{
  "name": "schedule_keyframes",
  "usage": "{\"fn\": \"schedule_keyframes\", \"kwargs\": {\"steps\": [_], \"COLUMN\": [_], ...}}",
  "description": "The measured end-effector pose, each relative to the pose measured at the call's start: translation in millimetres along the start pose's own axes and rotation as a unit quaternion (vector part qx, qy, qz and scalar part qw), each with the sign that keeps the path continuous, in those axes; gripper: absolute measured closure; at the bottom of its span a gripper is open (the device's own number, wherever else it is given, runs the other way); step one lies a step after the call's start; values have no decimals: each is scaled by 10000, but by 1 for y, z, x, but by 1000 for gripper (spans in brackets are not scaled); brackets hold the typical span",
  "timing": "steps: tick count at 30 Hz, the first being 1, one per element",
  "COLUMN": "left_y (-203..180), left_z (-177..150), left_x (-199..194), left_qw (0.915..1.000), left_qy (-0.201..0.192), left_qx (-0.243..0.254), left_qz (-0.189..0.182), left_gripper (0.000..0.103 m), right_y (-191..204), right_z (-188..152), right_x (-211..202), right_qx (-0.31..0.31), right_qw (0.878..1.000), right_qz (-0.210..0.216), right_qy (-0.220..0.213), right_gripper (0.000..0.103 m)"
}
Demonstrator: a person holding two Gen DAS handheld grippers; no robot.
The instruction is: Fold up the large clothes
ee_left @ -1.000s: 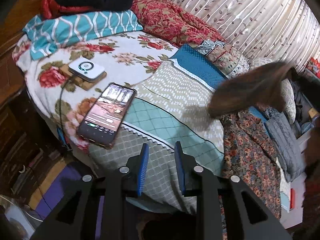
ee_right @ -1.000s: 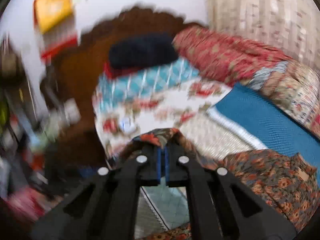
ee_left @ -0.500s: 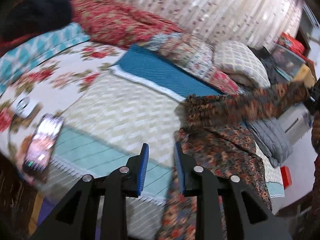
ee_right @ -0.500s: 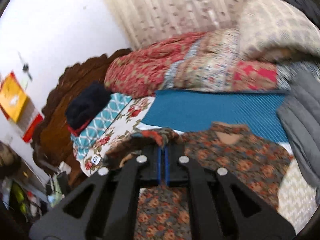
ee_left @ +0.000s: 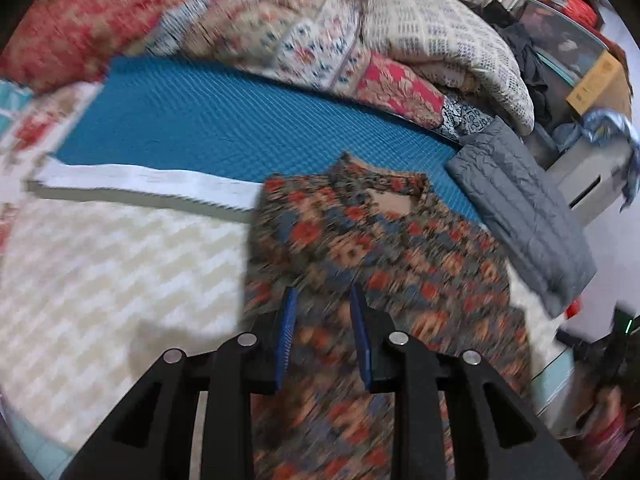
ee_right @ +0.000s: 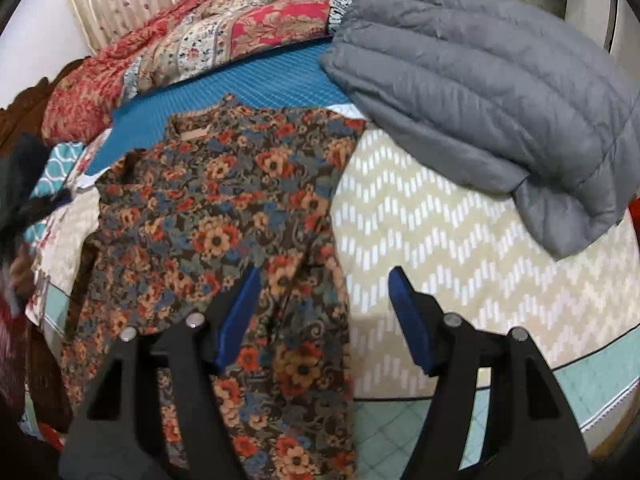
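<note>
A brown floral shirt (ee_right: 224,232) lies flat on the bed, collar toward the far side, folded into a narrow lengthwise strip. It also shows in the left wrist view (ee_left: 372,264). My right gripper (ee_right: 324,280) is open and empty, just above the shirt's right edge. My left gripper (ee_left: 323,300) is open and empty, hovering over the shirt's lower middle. The left wrist view is blurred by motion.
A grey quilted jacket (ee_right: 472,88) lies at the right of the shirt, also in the left wrist view (ee_left: 524,212). A teal blanket (ee_left: 224,128) and a cream zigzag bedspread (ee_right: 460,248) cover the bed. Folded quilts (ee_left: 328,40) are piled at the back.
My right gripper let go of the shirt sleeve and opened wide; the sleeve now lies folded over the shirt. My left gripper swung right, from the phone side to over the shirt.
</note>
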State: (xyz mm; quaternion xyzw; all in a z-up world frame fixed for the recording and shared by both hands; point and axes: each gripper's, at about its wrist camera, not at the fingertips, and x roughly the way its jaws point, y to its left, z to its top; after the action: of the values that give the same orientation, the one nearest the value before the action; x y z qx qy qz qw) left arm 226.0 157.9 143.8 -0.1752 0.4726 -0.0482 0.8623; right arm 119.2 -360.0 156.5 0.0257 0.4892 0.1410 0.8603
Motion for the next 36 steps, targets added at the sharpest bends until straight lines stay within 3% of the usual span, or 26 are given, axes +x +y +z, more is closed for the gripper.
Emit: {"fn": "schedule_keyframes", "kwargs": {"steps": [4, 6, 10, 11, 12, 13, 15, 21, 24, 26, 29, 31, 32, 33, 34, 35, 36], "left_y": [-3, -4, -4, -2, 2, 5, 12, 36, 50, 52, 53, 59, 64, 64, 61, 59, 57], "left_z": [31, 37, 36, 36, 37, 39, 41, 56, 66, 73, 83, 83, 80, 80, 81, 82, 84], "left_x": [44, 66, 82, 81, 78, 72, 60, 28, 33, 49, 97, 126, 141, 141, 137, 134, 125], "left_qw": [9983, 9956, 9923, 9923, 9932, 9941, 9959, 9951, 9913, 9915, 9903, 9855, 9852, 9864, 9874, 9878, 9896], "left_qy": [560, 878, 1048, 1053, 994, 921, 740, 182, 93, 117, 367, 594, 688, 566, 502, 524, 501], "left_qx": [-129, -86, -1, -47, -134, -213, -359, -964, -1283, -1294, -1185, -1130, -1060, -1001, -935, -870, -755], "left_qz": [75, 311, 667, 655, 592, 525, 377, -117, -263, -42, 629, 1115, 1162, 1171, 1177, 1180, 1118], "left_gripper": [103, 103, 103, 100, 98, 96, 95, 95, 95, 95, 95, 96, 97, 97, 97, 97, 97], "right_y": [20, 29, 42, 42, 43, 43, 45, 45, 49, 52, 52, 46, 44, 43, 41, 38, 34], "right_z": [5, 14, 28, 30, 32, 33, 35, 66, 92, 104, 122, 120, 117, 115, 115, 115, 113], "right_x": [13, 23, 50, 57, 65, 73, 73, 27, 36, 56, 124, 161, 171, 167, 162, 153, 143], "right_qx": [-524, -744, -1008, -1018, -1059, -1102, -1117, -835, -826, -831, -803, -634, -559, -474, -390, -275, -193], "right_qw": [9986, 9972, 9945, 9943, 9937, 9929, 9932, 9938, 9928, 9934, 9945, 9957, 9962, 9965, 9970, 9980, 9978], "right_qz": [-84, -86, -267, -253, -181, -139, -46, 185, 27, -150, -605, -675, -663, -622, -559, -383, -236], "right_qy": [2, -9, 93, 180, 310, 428, 336, -715, -864, -776, -284, 59, 12, -306, -355, -422, -580], "right_gripper": [35, 32, 32, 45, 76, 88, 98, 99, 99, 99, 98, 89, 84, 73, 63, 40, 33]}}
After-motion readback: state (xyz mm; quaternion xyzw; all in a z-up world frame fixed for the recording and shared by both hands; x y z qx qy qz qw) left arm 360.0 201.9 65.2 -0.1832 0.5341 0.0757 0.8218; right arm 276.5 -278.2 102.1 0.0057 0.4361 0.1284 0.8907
